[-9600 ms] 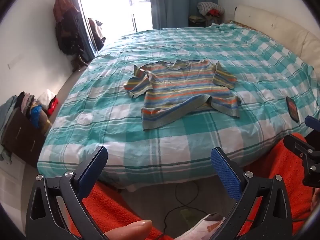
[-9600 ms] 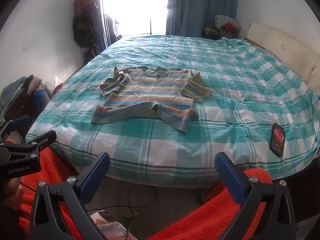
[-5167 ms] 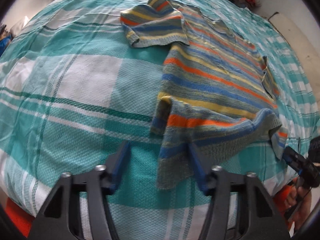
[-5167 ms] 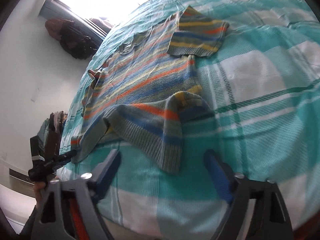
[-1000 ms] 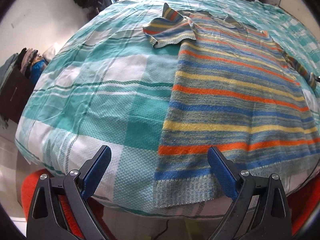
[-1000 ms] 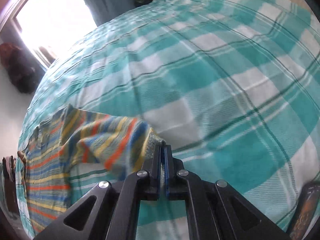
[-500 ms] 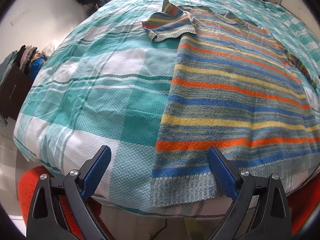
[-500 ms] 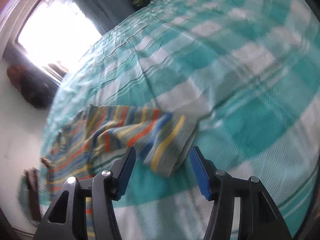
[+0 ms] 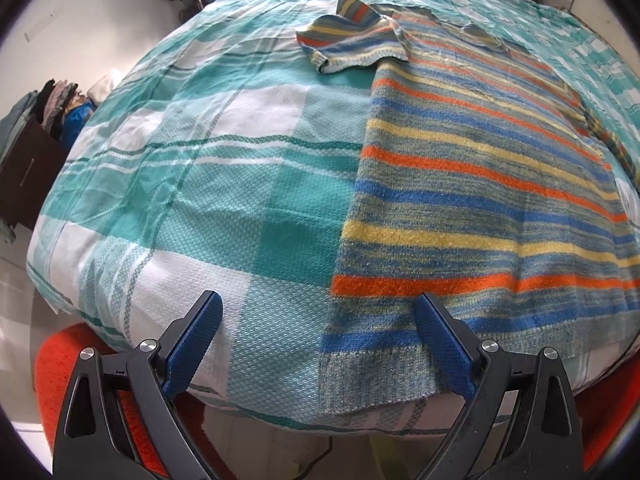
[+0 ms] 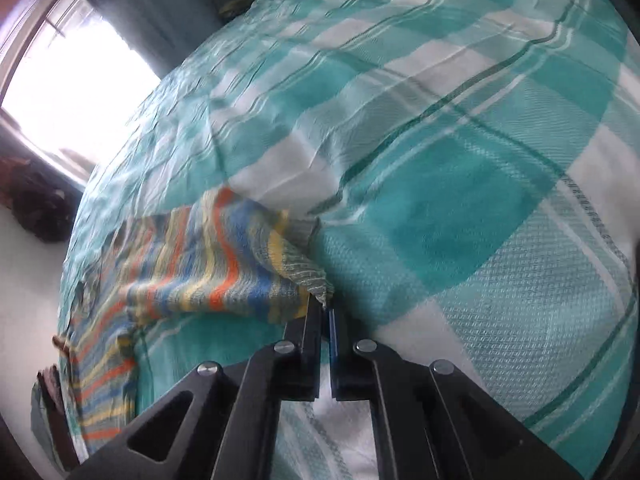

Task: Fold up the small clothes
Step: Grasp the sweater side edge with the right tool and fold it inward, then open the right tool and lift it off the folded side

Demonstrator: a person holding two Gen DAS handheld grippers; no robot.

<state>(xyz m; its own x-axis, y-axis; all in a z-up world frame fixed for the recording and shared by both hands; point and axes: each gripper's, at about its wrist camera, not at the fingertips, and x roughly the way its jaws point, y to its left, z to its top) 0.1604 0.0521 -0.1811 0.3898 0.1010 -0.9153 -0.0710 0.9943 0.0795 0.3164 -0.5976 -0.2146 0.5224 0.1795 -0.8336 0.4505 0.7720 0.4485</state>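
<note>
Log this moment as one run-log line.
left gripper: open, idle by hem | right gripper: shut on sleeve | striped sweater: flat on bed

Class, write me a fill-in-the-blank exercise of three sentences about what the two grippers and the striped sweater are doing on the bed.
1. The left gripper is ____, holding nothing.
2. The right gripper is shut on the cuff of the sweater's ____.
3. The striped sweater lies on a ____ bedspread of teal and white.

Missing words: open; sleeve; checked
</note>
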